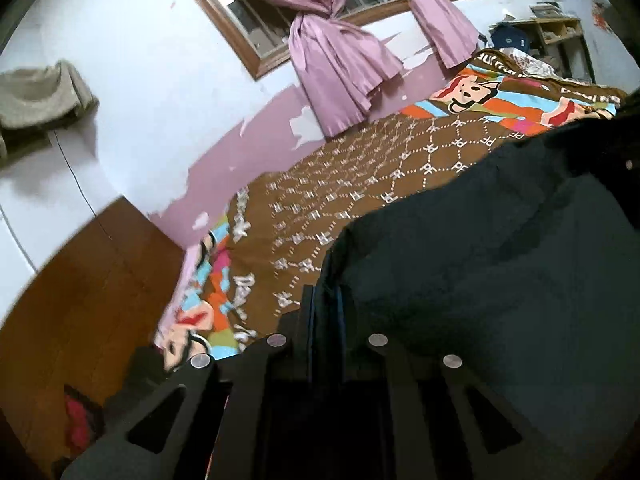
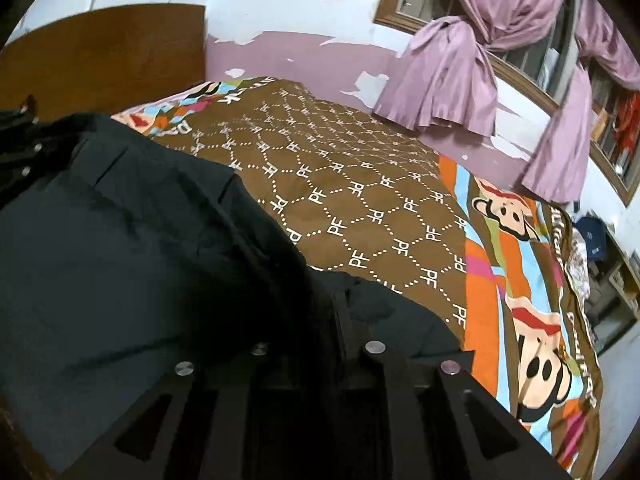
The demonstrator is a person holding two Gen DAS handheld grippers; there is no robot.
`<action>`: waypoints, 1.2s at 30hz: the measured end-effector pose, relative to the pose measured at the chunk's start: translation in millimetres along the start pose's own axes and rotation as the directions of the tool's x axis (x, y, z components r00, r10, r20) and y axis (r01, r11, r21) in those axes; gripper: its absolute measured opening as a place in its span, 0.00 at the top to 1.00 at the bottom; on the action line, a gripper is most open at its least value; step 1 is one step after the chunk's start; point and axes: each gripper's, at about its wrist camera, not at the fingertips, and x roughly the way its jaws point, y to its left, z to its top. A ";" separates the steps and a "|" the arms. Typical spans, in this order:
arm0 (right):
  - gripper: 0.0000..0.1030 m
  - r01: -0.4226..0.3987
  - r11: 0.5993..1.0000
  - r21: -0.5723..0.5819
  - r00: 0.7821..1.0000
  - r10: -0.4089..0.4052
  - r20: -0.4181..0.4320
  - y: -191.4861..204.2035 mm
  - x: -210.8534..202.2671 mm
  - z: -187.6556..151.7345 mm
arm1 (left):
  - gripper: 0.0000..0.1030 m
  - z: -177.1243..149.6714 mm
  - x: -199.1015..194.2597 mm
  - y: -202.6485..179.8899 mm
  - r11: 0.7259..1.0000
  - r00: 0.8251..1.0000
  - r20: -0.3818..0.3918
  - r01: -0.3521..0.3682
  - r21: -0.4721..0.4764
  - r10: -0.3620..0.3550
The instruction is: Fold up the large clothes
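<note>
Left tongs (image 1: 325,300), lower centre of their view, are clenched on an edge of the black garment (image 1: 500,272). Right tongs (image 2: 340,312), lower centre, likewise grip the garment (image 2: 120,240). The garment hangs spread between them above the bed's brown patterned bedspread (image 2: 360,200). Pink curtains (image 2: 452,76) hang at the window, upper right.

left claw (image 1: 325,300) clamped, right claw (image 2: 320,312) clamped
</note>
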 end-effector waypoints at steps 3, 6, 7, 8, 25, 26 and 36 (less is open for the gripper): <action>0.67 0.010 1.000 0.005 0.999 -0.010 0.038 -5.5 -5.4 -5.1 | 0.79 -6.5 9.8 7.2 0.998 0.999 -0.030 0.022 -0.062 -0.024; 0.36 -0.013 0.995 0.094 0.994 0.002 0.111 -18.8 -26.9 -6.0 | 0.57 -6.6 0.8 17.9 0.995 1.000 -0.001 0.022 -0.098 -0.022; 0.34 -0.027 0.992 0.120 0.990 0.010 0.138 -22.7 -36.5 -5.8 | 0.40 -4.1 -4.1 20.3 0.994 1.000 0.013 0.020 -0.105 -0.019; 0.34 -0.043 0.990 0.135 0.988 0.022 0.155 -25.7 -43.6 -5.4 | 0.25 -4.4 -11.4 24.8 0.993 0.999 0.035 0.015 -0.118 -0.011; 0.04 -0.176 0.937 0.301 0.977 0.128 0.170 16.0 -69.4 -113.2 | 0.14 -57.8 -112.2 7.1 0.879 0.917 0.155 0.397 -0.265 -0.367; 0.01 -0.167 0.942 0.290 0.978 0.121 0.170 16.0 -66.2 -111.2 | 0.14 -56.1 -109.8 0.1 0.874 0.907 0.144 0.420 -0.245 -0.395; 0.00 -0.143 0.963 0.229 0.983 0.111 0.147 10.0 -4.6 -59.7 | 0.01 -33.6 -58.7 -32.5 0.921 0.937 0.065 0.349 -0.171 -0.343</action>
